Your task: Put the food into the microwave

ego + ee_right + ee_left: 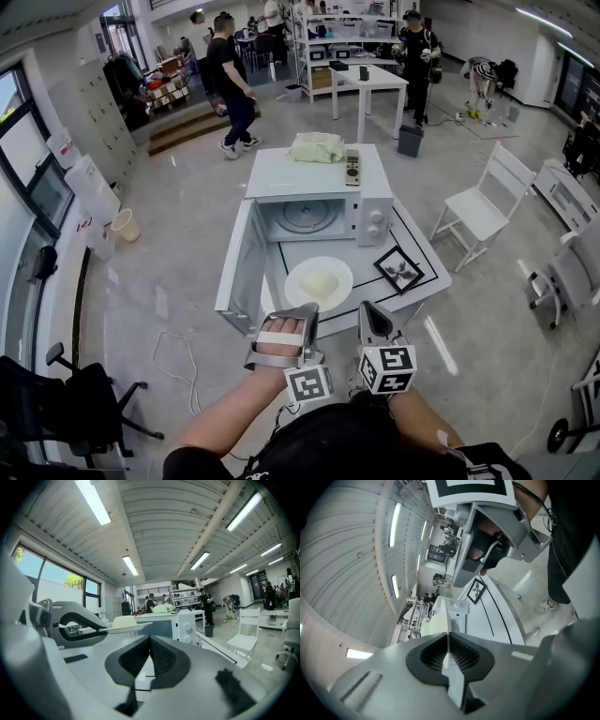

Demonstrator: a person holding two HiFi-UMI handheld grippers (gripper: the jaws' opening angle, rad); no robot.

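One low white surface [427, 281] with a black border line is seen from above; one white microwave [323, 202] is set at its far edge, with its door [239, 272] swung fully open towards the left edge and one glass turntable [305, 217] shown inside the empty cavity; two round knobs [375, 225] are stacked on its right panel.

One white plate [339, 272] is found outside the microwave, just in front of the open cavity, over the middle of the surface; one pale yellow mound of food [319, 283] is carried at its centre. The plate's near rim is clamped between the jaws of the left gripper [305, 312], and the thin rim is seen edge-on between the ribbed pads in the left gripper view. In the right gripper view the plate is shown level and from slightly below.

The right gripper [373, 314] is held just beside the left one at the near edge; its jaws are closed together at the tips, with nothing between them.

One framed black-and-white picture [397, 269] lies flat near the right edge. On the microwave's top, one pale green bundle [317, 147] and one remote control [352, 167] are placed side by side.

One white chair [480, 211] stands on the floor to the right.
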